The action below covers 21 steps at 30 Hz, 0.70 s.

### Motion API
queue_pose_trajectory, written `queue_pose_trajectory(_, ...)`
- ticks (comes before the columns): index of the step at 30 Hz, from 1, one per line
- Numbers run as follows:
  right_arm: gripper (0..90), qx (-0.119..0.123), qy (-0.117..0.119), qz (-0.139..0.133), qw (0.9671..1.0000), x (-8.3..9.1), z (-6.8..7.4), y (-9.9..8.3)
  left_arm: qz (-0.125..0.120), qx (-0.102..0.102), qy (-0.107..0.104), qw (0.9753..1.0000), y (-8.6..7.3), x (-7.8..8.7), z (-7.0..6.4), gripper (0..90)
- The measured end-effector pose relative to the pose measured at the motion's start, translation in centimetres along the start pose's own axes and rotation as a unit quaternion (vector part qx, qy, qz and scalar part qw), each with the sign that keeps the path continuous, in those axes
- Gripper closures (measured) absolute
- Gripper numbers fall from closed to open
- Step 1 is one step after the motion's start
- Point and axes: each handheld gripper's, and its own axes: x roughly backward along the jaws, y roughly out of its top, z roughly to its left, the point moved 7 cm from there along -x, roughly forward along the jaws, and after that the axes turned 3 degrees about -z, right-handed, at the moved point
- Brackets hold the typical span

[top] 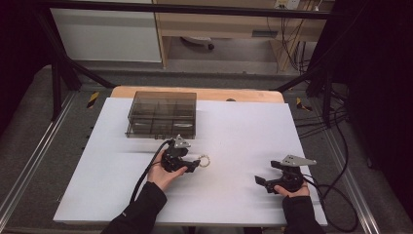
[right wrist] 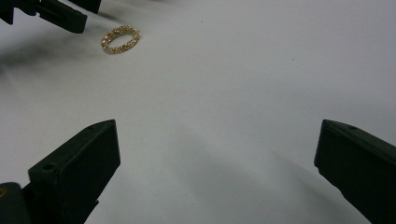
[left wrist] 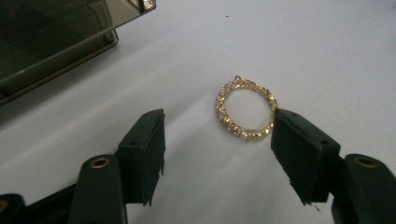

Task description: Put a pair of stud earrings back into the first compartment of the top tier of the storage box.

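**Gold ring at the left gripper's jaw tip**

The gold beaded ring (left wrist: 245, 108) lies flat on the white table (top: 234, 131), touching one jaw of the left gripper (left wrist: 219, 140), whose jaws are spread. The right gripper (right wrist: 215, 163), likewise spread, holds nothing. A smoky compartment box (top: 162, 114) sits near.

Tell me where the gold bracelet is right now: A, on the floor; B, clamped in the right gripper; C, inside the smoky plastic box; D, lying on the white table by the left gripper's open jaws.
D: the bracelet lies flat on the white table, at one jaw of the open left gripper.
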Motion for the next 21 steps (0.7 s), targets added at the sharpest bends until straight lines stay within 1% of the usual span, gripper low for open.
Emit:
queue_pose_trajectory(2,0.7,0.000,0.000,0.000,1.0000,0.0,0.0,0.0,0.001,0.007,-0.002,1.0000,0.1,-0.2,-0.2,38.7)
queue_pose_trajectory(3,0.7,0.000,0.000,0.000,1.0000,0.0,0.0,0.0,0.001,0.003,-0.004,1.0000,0.2,-0.3,-0.2,39.9)
queue_pose_trajectory(4,0.7,0.000,0.000,0.000,1.0000,0.0,0.0,0.0,0.000,0.026,-0.008,0.9996,0.2,-0.4,-0.7,40.8)
queue_pose_trajectory(5,0.7,0.000,0.000,0.000,1.0000,0.0,0.0,0.0,0.002,0.023,-0.006,0.9997,0.2,-0.5,-0.7,41.8)
queue_pose_trajectory(6,0.7,0.000,0.000,0.000,1.0000,0.0,0.0,0.0,0.000,0.014,0.000,0.9999,0.4,-0.6,-0.6,42.4)
queue_pose_trajectory(7,0.7,0.000,0.000,0.000,1.0000,0.0,0.0,0.0,0.001,0.002,0.000,1.0000,0.5,-0.8,-0.5,43.2)
queue_pose_trajectory(9,0.7,0.000,0.000,-0.001,1.0000,0.0,0.0,0.0,0.000,0.003,0.000,1.0000,0.6,-1.0,-0.6,45.4)
queue_pose_trajectory(11,0.7,-0.001,0.000,-0.001,1.0000,0.0,0.0,0.0,0.002,0.011,0.007,0.9999,0.7,-1.3,-0.7,47.3)
queue_pose_trajectory(14,0.7,-0.001,0.000,-0.001,1.0000,0.0,0.0,0.0,0.006,0.009,0.008,0.9999,0.7,-1.6,-0.7,50.3)
queue_pose_trajectory(16,0.7,-0.001,0.001,-0.001,1.0000,0.0,0.0,0.0,0.008,0.012,0.010,0.9998,0.7,-1.8,-0.7,52.4)
queue_pose_trajectory(18,0.7,-0.001,0.001,-0.001,1.0000,0.0,0.0,0.0,0.013,0.008,0.010,0.9998,0.7,-1.9,-0.7,55.0)
queue_pose_trajectory(21,0.7,-0.001,0.001,0.000,1.0000,0.0,0.0,0.0,0.017,0.017,0.015,0.9996,0.5,-2.2,-0.7,58.4)
